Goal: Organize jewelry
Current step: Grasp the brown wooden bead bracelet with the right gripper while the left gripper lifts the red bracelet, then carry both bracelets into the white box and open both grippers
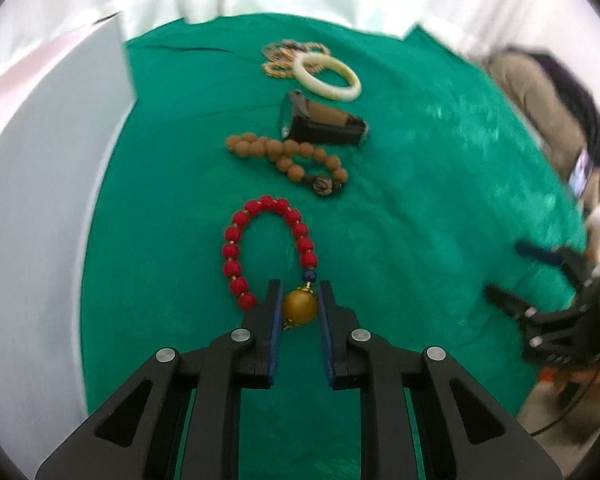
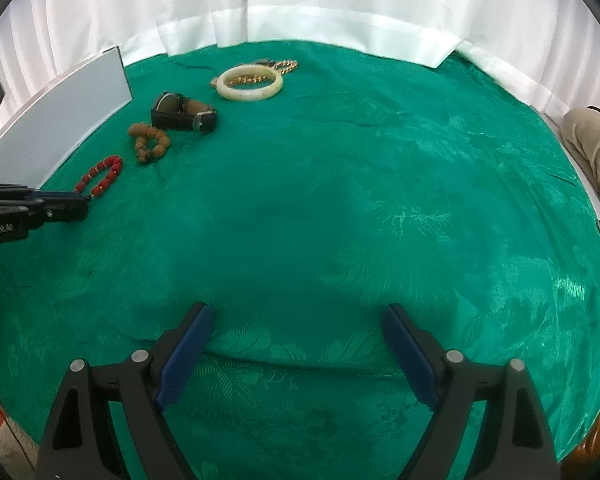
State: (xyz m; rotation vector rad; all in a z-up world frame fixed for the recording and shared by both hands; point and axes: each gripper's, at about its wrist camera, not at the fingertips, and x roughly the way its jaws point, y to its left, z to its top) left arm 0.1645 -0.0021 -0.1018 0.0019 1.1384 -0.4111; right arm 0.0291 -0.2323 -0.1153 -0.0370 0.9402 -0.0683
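Left gripper (image 1: 300, 300): jaws pinch the large gold bead (image 1: 299, 306) of the red bead bracelet (image 1: 268, 248), one pad on each side of it.
Red bead bracelet: lies on the green cloth (image 1: 420, 220) covering the surface, nearest item in the row; its loop extends away from the left gripper.
Right gripper (image 2: 298, 330): jaws spread wide, nothing between them, over bare green cloth, well apart from the jewelry.
Brown bead bracelet (image 1: 288, 160): just beyond the red one, loop twisted.
Wristwatch (image 1: 320, 122): dark strap, resting on its side, beyond the brown beads.
White bangle (image 1: 326, 76): lies flat, overlapping a gold chain (image 1: 280, 58).
Grey panel (image 2: 60, 120): stands along the cloth's left edge.
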